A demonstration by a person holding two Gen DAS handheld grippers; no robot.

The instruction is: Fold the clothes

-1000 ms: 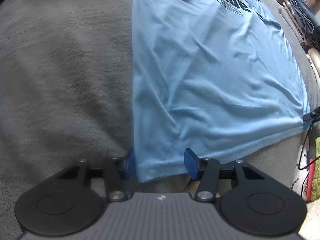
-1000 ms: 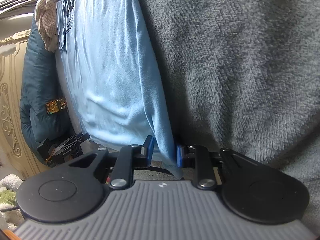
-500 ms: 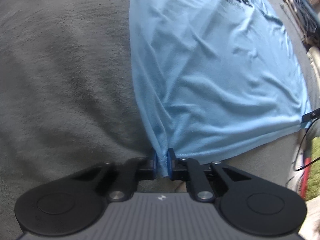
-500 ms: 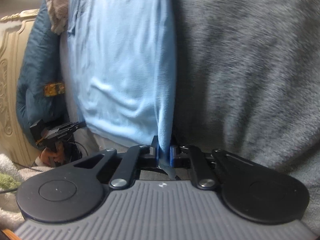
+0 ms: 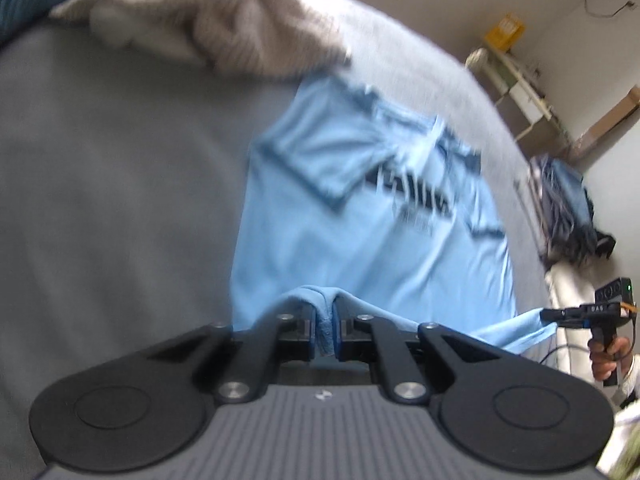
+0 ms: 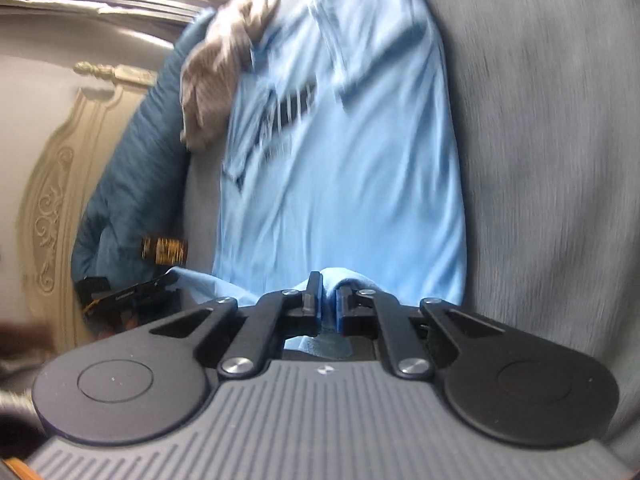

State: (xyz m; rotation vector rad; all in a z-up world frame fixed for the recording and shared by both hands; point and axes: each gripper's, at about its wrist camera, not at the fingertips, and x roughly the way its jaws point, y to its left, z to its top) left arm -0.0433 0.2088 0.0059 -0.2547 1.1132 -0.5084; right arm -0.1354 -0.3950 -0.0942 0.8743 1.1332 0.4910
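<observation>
With both hem corners now off the bed where a second ago they lay flat, the left gripper (image 5: 324, 330) is pinched tight on one corner of the light blue T-shirt (image 5: 360, 240) and the right gripper (image 6: 328, 306) is clamped on the other. Between them the hem sags. Beyond, the chest print and sleeves rest on the grey blanket (image 5: 100, 180), with a beige cloth (image 5: 208, 12) past the collar. My read: the hem is about to travel toward the collar.

shirt (image 5: 360, 248) lettering smeared by blur, hem corners hidden inside tongs
</observation>
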